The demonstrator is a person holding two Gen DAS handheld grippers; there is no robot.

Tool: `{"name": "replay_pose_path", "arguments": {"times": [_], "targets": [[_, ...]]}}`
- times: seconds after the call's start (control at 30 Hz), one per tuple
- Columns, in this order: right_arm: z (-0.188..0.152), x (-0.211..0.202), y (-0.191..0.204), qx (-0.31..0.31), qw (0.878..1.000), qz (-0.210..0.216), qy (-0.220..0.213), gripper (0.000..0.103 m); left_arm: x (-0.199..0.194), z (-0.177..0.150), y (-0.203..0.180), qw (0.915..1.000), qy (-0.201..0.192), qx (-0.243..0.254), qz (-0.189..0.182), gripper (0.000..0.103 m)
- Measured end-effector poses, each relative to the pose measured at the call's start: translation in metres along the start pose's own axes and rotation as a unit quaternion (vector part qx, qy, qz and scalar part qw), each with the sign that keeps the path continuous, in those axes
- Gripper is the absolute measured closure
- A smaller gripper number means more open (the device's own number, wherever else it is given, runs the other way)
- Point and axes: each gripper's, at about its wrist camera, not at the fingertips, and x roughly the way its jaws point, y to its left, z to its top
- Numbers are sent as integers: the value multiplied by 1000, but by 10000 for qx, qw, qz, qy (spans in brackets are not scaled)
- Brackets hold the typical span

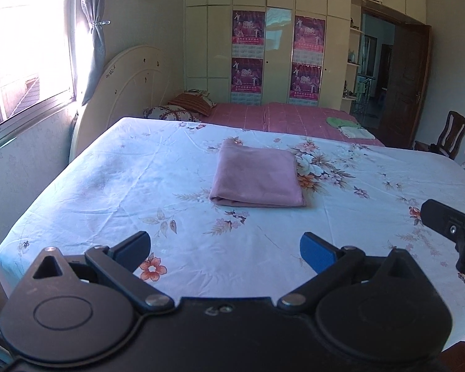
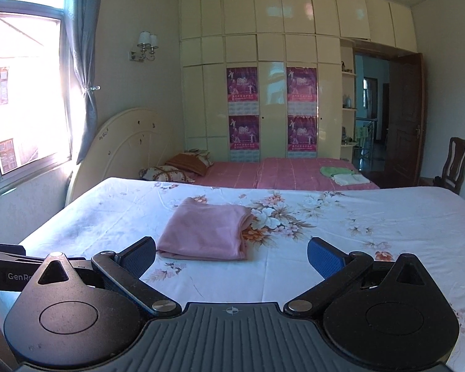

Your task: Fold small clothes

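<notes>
A pink garment [image 1: 257, 176] lies folded into a neat rectangle in the middle of the floral sheet [image 1: 108, 186]. It also shows in the right wrist view [image 2: 204, 232]. My left gripper [image 1: 224, 251] is open and empty, held above the sheet's near edge, short of the garment. My right gripper [image 2: 231, 257] is open and empty, just in front of the garment's near edge. The right gripper also shows at the right edge of the left wrist view [image 1: 449, 226].
The floral sheet [image 2: 372, 232] covers a wide flat surface. Behind it is a bed with a pink cover [image 2: 279, 173], pillows [image 2: 176, 170] and folded green and white clothes [image 2: 344, 175]. A window [image 1: 21, 46] is at left, a wooden chair [image 2: 455, 161] at right.
</notes>
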Motion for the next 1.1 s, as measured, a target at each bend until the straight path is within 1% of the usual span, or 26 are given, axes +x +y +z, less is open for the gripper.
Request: {"name": "replay_pose_path", "arguments": {"times": [0.43,0.57,1.1], "targets": [[0,0,0,-9,10000,-68,20,0,-9,1,1,9998,-192,60,77,0],[-2,3,0,-38,9999,-103,82,0,-9,2,3,9998,-193,48,88,0],[-2,16,-3,-60,9998,-13,189,0,-2,7,5,9998,-145,43,129,0]]}}
